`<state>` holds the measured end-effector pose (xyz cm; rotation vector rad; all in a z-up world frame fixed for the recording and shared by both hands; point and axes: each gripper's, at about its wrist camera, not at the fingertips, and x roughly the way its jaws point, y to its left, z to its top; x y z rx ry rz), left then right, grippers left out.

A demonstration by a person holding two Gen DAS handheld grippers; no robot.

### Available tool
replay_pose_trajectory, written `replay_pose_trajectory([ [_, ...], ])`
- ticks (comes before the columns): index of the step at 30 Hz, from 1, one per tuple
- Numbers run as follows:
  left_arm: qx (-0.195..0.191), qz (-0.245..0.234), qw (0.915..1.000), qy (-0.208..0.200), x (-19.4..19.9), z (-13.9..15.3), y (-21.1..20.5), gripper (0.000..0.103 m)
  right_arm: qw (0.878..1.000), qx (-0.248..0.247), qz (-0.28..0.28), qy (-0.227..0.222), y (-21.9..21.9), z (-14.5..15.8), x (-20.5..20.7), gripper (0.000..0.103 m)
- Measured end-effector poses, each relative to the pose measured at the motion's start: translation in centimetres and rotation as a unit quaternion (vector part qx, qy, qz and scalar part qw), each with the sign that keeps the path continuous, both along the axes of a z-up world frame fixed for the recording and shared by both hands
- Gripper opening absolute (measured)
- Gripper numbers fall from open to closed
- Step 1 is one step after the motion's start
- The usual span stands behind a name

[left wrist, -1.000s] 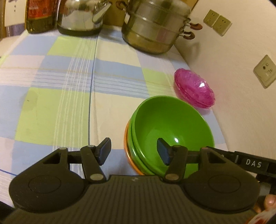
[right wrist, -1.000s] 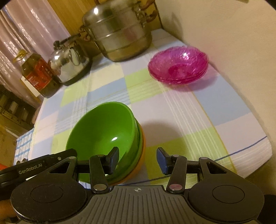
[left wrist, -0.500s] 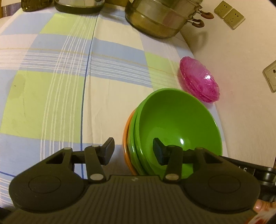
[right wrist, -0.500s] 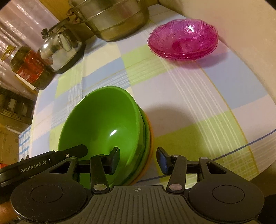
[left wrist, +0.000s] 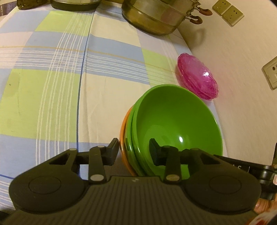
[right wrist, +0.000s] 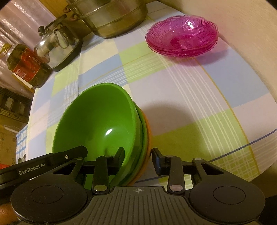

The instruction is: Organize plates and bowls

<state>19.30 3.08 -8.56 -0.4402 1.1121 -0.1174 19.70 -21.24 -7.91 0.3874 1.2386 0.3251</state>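
A stack of bowls, green ones (left wrist: pixel 174 121) nested in an orange one (left wrist: pixel 123 131), sits on the checked tablecloth near its front edge; it also shows in the right wrist view (right wrist: pixel 100 121). My left gripper (left wrist: pixel 134 149) straddles the stack's near-left rim, one finger outside and one inside the green bowl, jaws close to the rim. My right gripper (right wrist: pixel 137 157) straddles the near-right rim the same way. Whether the pads touch the rim is unclear. A stack of pink glass plates (left wrist: pixel 198 77) lies beyond by the wall, also in the right wrist view (right wrist: pixel 182 33).
A steel steamer pot (left wrist: pixel 161 15), a kettle (right wrist: pixel 55 46) and an oil bottle (right wrist: pixel 26 65) stand at the back of the table. A wall with sockets (left wrist: pixel 271 74) runs along the right side. The tablecloth edge (right wrist: pixel 251 166) drops off near my right gripper.
Both grippers have moved forward over the bowl stack's rim and their jaws have narrowed around it. The bowls and pink plates have not moved on the table.
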Motion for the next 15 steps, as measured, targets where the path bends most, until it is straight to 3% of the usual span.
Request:
replay_pose_trajectory([
  [5, 0.009, 0.001, 1.0000, -0.001, -0.10, -0.02, -0.04, 0.026, 1.000, -0.011, 0.002, -0.003, 0.37, 0.08, -0.05, 0.032],
  [15, 0.028, -0.013, 0.9995, -0.005, -0.24, 0.20, -0.51, 0.026, 1.000, -0.023, 0.004, -0.013, 0.73, 0.17, -0.37, 0.030],
])
